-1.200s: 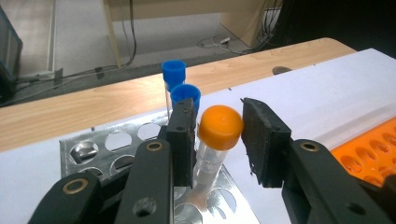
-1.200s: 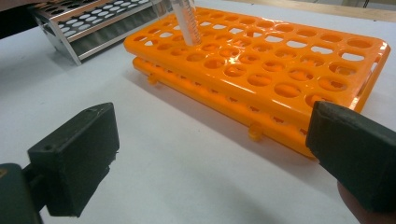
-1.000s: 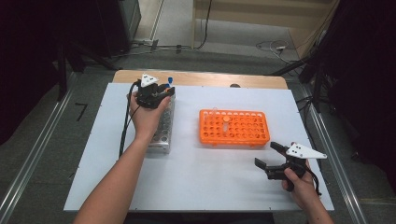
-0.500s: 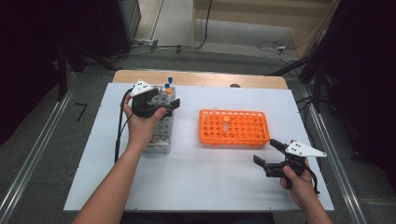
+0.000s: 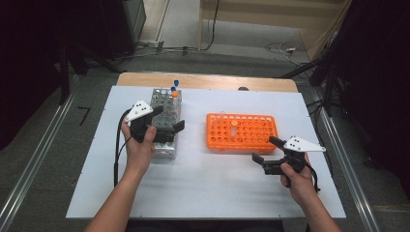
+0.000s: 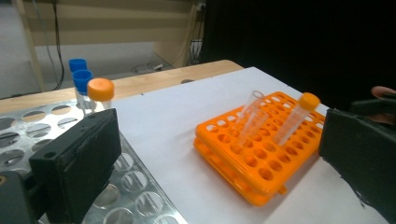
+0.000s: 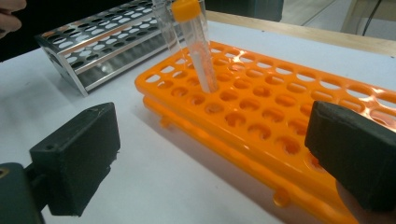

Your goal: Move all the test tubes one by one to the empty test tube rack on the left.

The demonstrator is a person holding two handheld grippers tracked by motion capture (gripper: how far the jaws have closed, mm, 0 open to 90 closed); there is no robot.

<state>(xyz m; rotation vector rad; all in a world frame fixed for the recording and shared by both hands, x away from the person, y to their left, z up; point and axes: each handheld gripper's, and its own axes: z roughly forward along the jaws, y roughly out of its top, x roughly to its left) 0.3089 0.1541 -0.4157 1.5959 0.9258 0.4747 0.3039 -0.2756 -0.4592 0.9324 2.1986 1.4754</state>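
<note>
Since the earlier frame, left gripper (image 5: 167,123) has come away from the far end of the metal rack (image 5: 164,116) toward its near end, and its jaws have just been opening, with nothing between them; right gripper (image 5: 267,154) has shifted slightly toward the orange rack (image 5: 241,133).

High view. White table top (image 5: 203,183), two racks side by side. Metal rack at left, carrying two blue-capped tubes (image 5: 176,83) and one orange-capped tube (image 5: 174,94) at its far end. Left gripper held over the near part of this rack, jaws spread wide, empty, pointing toward the orange rack. Orange rack right of centre, with one orange-capped tube (image 5: 233,124) standing in it. Right gripper near the orange rack's near right corner, jaws apart, empty.

Left gripper view. Two black jaws well apart, nothing held. Metal rack (image 6: 130,186) below the left jaw; blue-capped tubes (image 6: 82,79) and orange-capped tube (image 6: 101,91) upright just behind it. Orange rack (image 6: 252,158) ahead on the white surface, holding a tilted orange-capped tube (image 6: 296,116) and a clear uncapped tube (image 6: 250,119) leaning beside it.

Right gripper view. Two black jaws wide apart, empty. Orange rack (image 7: 261,107) close ahead, between and beyond the jaws. Orange-capped tube (image 7: 196,42) standing in a hole near the rack's far left part, slightly tilted. Metal rack (image 7: 102,42) farther off at upper left.
</note>
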